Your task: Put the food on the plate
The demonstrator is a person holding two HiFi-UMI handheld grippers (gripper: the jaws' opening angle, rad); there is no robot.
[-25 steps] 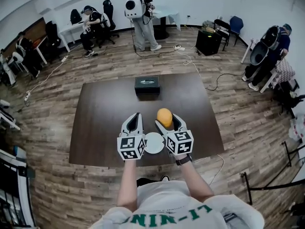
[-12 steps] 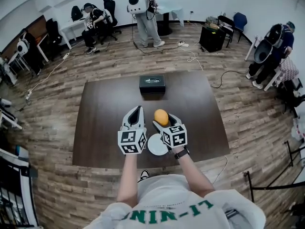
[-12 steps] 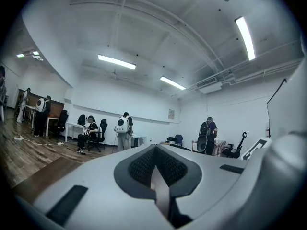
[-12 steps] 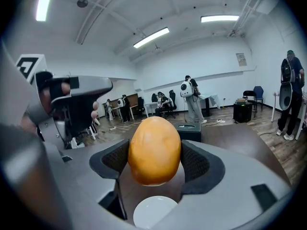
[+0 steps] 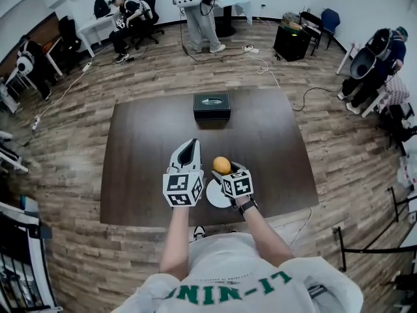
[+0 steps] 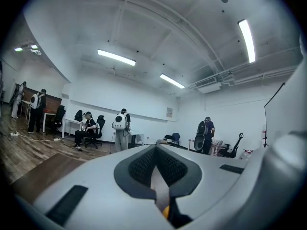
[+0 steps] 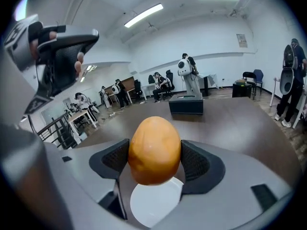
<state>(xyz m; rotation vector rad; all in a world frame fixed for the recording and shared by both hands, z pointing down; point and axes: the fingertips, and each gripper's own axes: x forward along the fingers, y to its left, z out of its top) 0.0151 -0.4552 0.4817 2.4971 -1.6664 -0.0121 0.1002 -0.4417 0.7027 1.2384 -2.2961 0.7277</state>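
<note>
An orange, egg-shaped piece of food (image 7: 154, 150) hangs between the black pads of my right gripper (image 7: 154, 161), which is shut on it. Directly below it lies a small white plate (image 7: 156, 201) on the dark table. In the head view the food (image 5: 221, 165) sits at the front of my right gripper (image 5: 223, 169), just past the far rim of the plate (image 5: 214, 196), which the gripper partly covers. My left gripper (image 5: 189, 145) hovers to the left of the food, apart from it. In the left gripper view its jaws (image 6: 156, 159) point up into the room, pads together with nothing between them.
A black box (image 5: 212, 105) stands at the table's far edge (image 5: 202, 98). The brown table (image 5: 143, 155) bears nothing else. Several people stand or sit at the room's far side and right; cables lie on the wooden floor (image 5: 273, 77).
My right gripper has drawn the food back toward me and nearer the plate. The left gripper has stayed beside it, little moved.
</note>
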